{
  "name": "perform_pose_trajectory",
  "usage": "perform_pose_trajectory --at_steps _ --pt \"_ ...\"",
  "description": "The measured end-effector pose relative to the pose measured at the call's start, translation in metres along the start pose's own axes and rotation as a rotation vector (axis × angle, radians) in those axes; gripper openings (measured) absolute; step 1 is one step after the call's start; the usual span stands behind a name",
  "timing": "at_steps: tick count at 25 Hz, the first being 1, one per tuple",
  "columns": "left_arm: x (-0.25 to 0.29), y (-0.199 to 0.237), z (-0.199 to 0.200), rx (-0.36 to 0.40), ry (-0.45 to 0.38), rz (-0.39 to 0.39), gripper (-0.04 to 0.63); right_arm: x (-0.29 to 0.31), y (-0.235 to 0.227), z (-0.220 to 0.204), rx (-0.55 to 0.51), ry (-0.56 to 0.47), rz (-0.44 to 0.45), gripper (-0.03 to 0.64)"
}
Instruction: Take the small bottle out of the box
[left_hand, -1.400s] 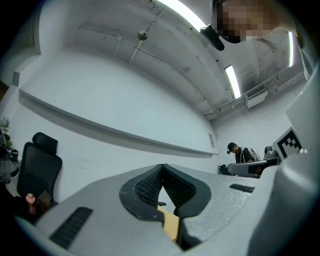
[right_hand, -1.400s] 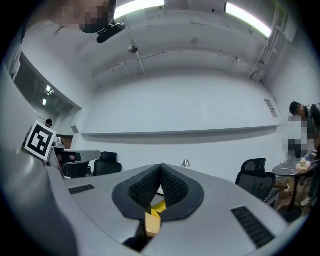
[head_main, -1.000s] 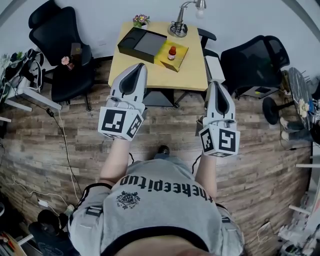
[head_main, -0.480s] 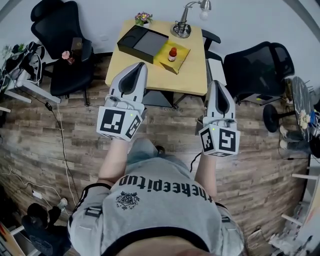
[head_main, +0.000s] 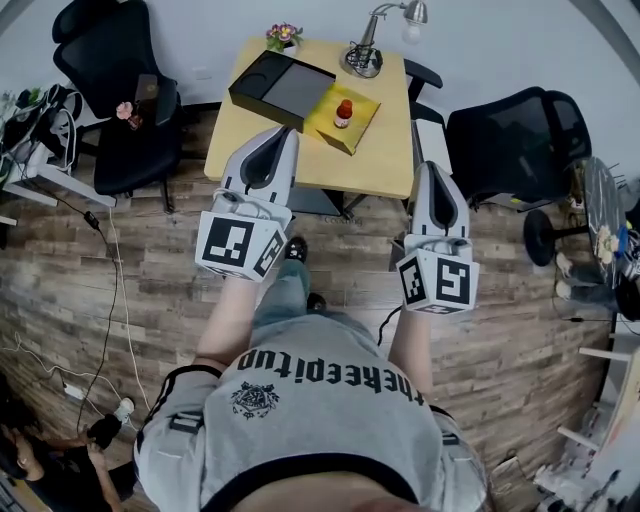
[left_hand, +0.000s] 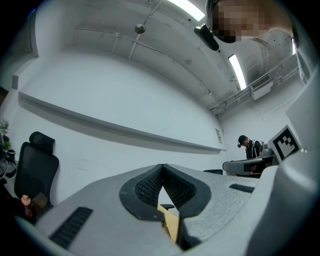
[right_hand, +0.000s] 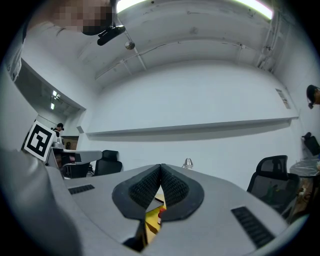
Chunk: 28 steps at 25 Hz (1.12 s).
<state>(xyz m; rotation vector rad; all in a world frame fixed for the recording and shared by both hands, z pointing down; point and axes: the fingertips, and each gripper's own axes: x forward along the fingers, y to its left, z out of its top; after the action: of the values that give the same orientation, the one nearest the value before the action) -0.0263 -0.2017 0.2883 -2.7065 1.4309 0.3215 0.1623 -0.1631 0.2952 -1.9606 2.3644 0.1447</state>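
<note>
Table nearer; left hand-held gripper, right hand-held gripper closed, seemingly empty.

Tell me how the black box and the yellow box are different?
The black box is bigger and dark; the yellow box is smaller and bright. The yellow box holds the small bottle; no bottle shows on the black box. Both lie flat, side by side, on the table.

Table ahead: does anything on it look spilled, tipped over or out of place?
Nothing much. The small bottle and lamp stand upright, nothing spilled; the yellow box and black box merely sit askew to the table edge.
</note>
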Motion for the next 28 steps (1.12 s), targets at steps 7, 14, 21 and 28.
perform_pose_trajectory --at_steps 7,14,21,28 --pt "0.047 0.020 -0.003 -0.004 -0.006 -0.035 0.003 0.042 -0.017 0.002 -0.006 -0.013 -0.034 0.002" --pt "0.097 0.044 -0.007 -0.006 -0.012 -0.057 0.003 0.091 -0.032 0.002 -0.012 -0.023 -0.051 0.002" --pt "0.141 0.060 -0.024 -0.004 0.031 -0.100 0.003 0.131 -0.044 -0.005 -0.013 -0.016 -0.069 0.002" --pt "0.178 0.062 -0.074 0.014 0.197 -0.182 0.003 0.156 -0.053 -0.026 0.018 0.025 -0.086 0.002"
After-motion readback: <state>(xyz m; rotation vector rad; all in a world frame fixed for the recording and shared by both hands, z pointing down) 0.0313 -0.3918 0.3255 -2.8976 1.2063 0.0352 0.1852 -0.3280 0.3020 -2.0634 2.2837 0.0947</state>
